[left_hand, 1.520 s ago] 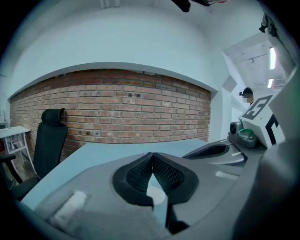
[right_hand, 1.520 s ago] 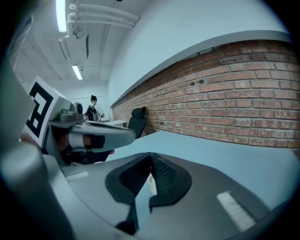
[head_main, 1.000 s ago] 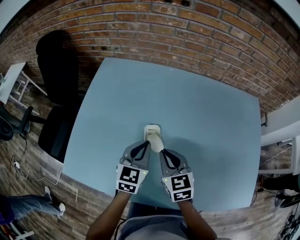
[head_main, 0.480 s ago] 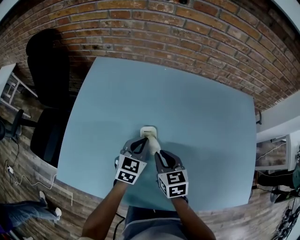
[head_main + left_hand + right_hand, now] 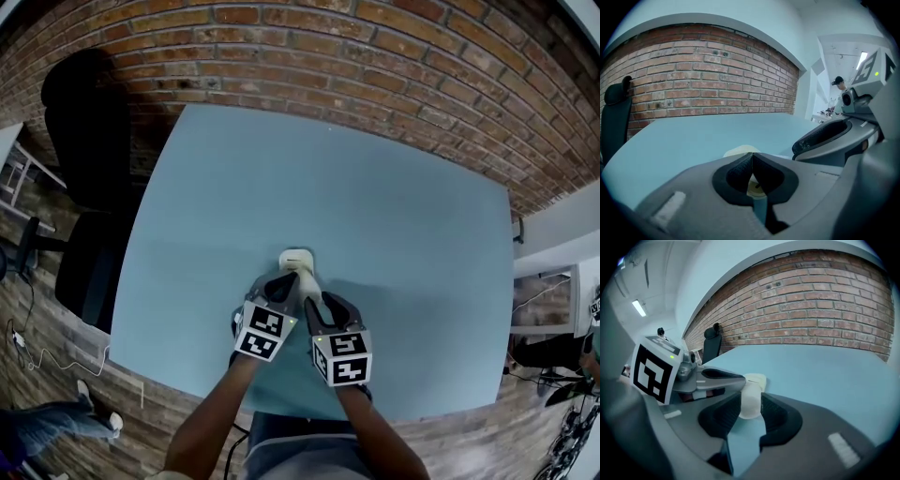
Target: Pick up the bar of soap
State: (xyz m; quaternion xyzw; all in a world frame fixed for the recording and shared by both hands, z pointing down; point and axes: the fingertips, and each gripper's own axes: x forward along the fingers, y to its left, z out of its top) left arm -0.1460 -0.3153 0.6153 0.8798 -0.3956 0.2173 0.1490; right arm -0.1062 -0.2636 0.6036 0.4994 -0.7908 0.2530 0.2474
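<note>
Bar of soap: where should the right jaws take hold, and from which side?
Take the bar of soap across its two long sides near its close end, coming from the near table edge along its length. It points away from that edge and sits between the right gripper's opening jaws. The shut left gripper crowds its far left.

Cream soap (image 5: 750,404), lt blue table (image 5: 403,234); red-brown brick wall (image 5: 375,56) w/ pale mortar; blk chair (image 5: 80,122) left of left tongs (image 5: 289,278)
</note>
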